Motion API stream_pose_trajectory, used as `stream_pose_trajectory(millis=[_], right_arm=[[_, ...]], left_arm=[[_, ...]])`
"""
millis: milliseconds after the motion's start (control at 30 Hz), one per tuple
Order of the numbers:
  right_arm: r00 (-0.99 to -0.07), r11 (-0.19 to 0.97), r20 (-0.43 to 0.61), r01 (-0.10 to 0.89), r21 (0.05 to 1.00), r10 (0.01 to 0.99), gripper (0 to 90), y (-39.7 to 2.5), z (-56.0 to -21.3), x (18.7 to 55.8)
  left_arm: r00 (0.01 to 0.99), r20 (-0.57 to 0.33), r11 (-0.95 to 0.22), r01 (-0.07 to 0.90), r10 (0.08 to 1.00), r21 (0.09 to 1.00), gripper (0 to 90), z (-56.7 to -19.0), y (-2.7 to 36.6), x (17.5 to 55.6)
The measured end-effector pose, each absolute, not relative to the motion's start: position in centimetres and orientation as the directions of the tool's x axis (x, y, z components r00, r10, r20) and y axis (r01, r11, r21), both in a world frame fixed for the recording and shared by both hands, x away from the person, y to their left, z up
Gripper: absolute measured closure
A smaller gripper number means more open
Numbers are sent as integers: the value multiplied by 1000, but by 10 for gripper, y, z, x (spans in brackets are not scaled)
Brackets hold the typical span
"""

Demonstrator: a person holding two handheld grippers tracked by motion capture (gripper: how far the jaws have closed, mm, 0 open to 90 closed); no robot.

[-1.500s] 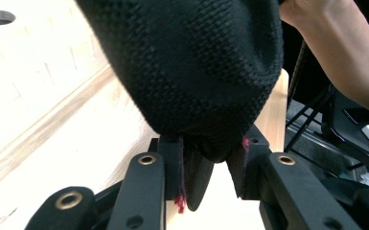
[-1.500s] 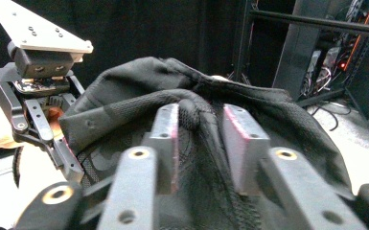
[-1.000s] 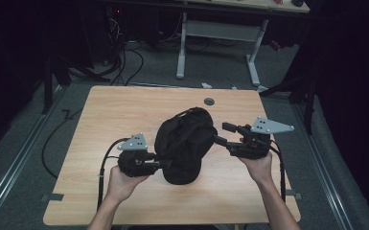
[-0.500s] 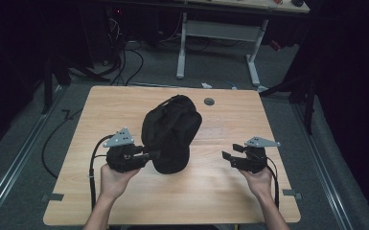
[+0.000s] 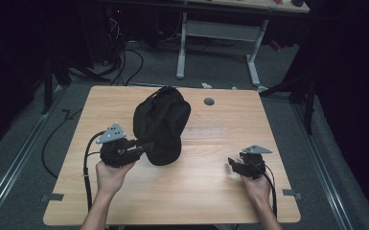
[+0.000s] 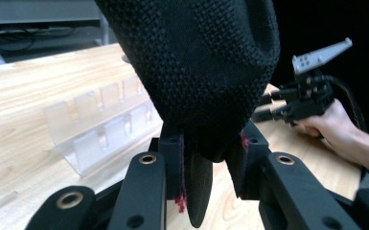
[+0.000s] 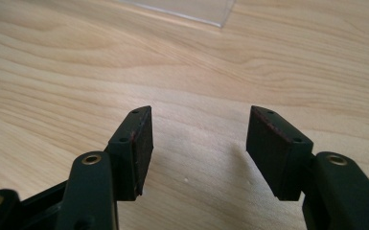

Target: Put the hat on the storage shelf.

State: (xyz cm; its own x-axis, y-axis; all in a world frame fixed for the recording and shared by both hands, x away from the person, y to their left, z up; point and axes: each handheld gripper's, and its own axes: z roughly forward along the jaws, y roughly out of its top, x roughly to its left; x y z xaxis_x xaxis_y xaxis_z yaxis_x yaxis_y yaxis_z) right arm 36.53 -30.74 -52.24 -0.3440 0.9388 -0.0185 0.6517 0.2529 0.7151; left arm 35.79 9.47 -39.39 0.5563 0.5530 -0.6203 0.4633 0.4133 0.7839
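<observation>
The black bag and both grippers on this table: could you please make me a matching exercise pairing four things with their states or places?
Things:
1. black bag
2. left gripper
3. right gripper
4. clear plastic rack

States or places:
A. jaws open over bare wood
B. lying on the wooden table, see-through
C. held up by its lower edge
D. shut on fabric

Pairs: 1-C, 2-D, 3-A, 4-B

Parts of the scene that are hidden or cut off

The black bag runs off the top edge of the left gripper view, and it covers the left gripper pads. The clear plastic rack is cropped by the right gripper view's top edge.
</observation>
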Motion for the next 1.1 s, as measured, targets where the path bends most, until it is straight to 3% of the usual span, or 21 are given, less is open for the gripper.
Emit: stream_pose_trajectory(millis=[500,1100], right_arm=[[-326,236,-18,644,727,945,385,-310,-530,362],[-324,236,-19,645,727,946,380,-310,-531,362]], left_arm=[[504,-599,469,373,623,801,706,-380,106,377],[456,-519,447,264,723,855,706,-371,100,404]])
